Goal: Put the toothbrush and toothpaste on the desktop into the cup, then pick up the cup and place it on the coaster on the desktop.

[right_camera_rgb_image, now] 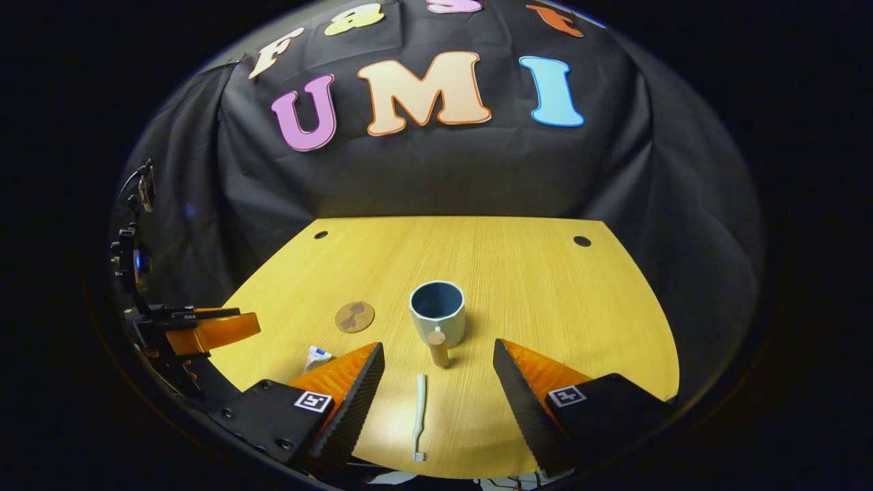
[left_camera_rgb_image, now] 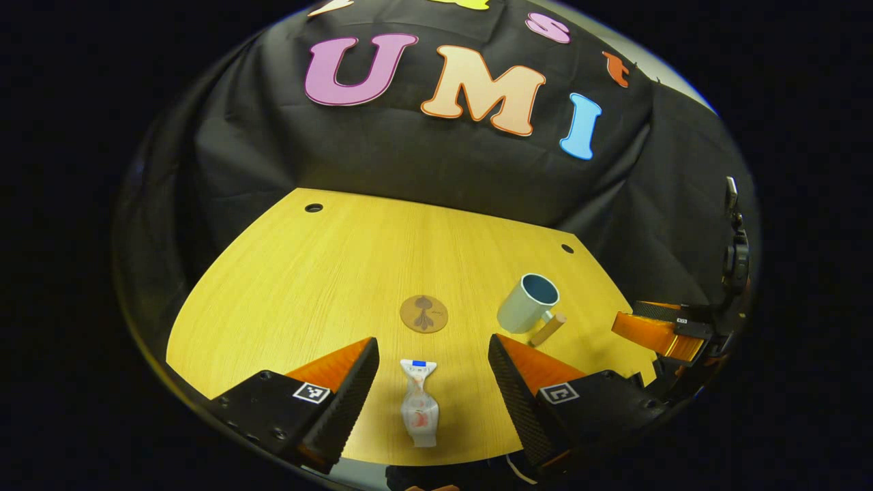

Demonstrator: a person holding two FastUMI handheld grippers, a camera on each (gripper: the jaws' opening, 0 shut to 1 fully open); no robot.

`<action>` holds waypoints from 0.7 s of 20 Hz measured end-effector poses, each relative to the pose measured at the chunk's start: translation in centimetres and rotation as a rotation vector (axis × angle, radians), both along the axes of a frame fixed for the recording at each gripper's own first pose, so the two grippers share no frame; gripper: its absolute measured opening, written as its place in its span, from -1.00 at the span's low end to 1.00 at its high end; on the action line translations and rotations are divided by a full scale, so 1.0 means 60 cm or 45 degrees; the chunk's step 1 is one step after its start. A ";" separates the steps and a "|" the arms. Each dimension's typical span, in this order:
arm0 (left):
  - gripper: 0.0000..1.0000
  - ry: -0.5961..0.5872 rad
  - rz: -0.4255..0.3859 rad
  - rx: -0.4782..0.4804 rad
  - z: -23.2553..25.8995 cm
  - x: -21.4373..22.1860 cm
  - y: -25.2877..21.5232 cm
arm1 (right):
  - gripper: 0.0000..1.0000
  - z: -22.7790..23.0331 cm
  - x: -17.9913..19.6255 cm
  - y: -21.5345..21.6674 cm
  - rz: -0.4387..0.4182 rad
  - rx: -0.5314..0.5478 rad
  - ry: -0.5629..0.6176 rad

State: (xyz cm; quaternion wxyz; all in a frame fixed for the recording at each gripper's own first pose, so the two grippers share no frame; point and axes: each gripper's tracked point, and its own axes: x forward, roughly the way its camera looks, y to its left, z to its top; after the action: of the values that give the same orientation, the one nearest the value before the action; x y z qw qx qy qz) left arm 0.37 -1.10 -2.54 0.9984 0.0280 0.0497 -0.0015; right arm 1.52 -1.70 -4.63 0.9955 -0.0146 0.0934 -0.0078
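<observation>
Pale-blue cup (right_camera_rgb_image: 438, 310) stands upright on the wooden desk (right_camera_rgb_image: 545, 300), darker blue inside, its cork-coloured handle (right_camera_rgb_image: 437, 347) pointing toward the right gripper. Cup holds nothing. Toothbrush (right_camera_rgb_image: 419, 416) lies flat on the desk just in front of the handle, long axis running away from the camera, bristle end nearest the desk's front edge. In the right gripper view it sits between the two fingers of the right gripper (right_camera_rgb_image: 436, 392), which is spread wide, holding nothing, not touching the brush, raised over the desk's near edge and aimed straight at the cup. Toothpaste (left_camera_rgb_image: 419, 402), a white tube with red print, lies flat near the front edge, cap end toward the camera. In the left gripper view it lies between the fingers of the left gripper (left_camera_rgb_image: 433, 385), also wide open, empty, clear of the tube, tilted down toward the desk. Round brown coaster (left_camera_rgb_image: 423, 314) lies just beyond the tube, left of the cup and apart from it, bare. Each gripper shows at the edge of the other's view, side by side at the desk's front. Black cloth wall (right_camera_rgb_image: 436, 170) behind the desk.
</observation>
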 end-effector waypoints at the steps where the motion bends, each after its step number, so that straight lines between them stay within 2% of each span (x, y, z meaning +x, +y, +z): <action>1: 0.90 0.000 0.004 -0.009 -0.002 -0.001 0.004 | 0.97 -0.011 0.003 0.005 0.007 -0.002 0.033; 2: 0.89 0.010 0.008 -0.019 -0.006 -0.003 0.006 | 0.90 -0.020 0.006 0.009 0.014 -0.008 0.069; 5: 0.89 0.033 0.031 -0.049 -0.020 -0.010 0.022 | 0.89 -0.047 0.013 0.014 0.023 -0.042 0.173; 6: 0.89 0.038 0.038 -0.056 -0.022 -0.012 0.026 | 0.97 -0.054 0.017 0.017 0.027 -0.050 0.205; 8: 0.90 0.051 0.058 -0.065 -0.027 -0.014 0.040 | 0.97 -0.072 0.024 0.025 0.039 -0.057 0.272; 9: 0.90 0.051 0.065 -0.068 -0.027 -0.018 0.046 | 0.90 -0.081 0.028 0.028 0.039 -0.059 0.305; 14: 0.90 0.056 0.122 -0.052 -0.031 -0.022 0.085 | 0.89 -0.123 0.055 0.035 0.036 -0.118 0.441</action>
State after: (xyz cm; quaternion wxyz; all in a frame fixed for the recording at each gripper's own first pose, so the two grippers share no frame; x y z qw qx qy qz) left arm -0.92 3.98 -4.37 0.9963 0.0051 0.0727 0.0448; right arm 4.85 0.41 -11.99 0.9628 -0.0630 0.2629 0.0047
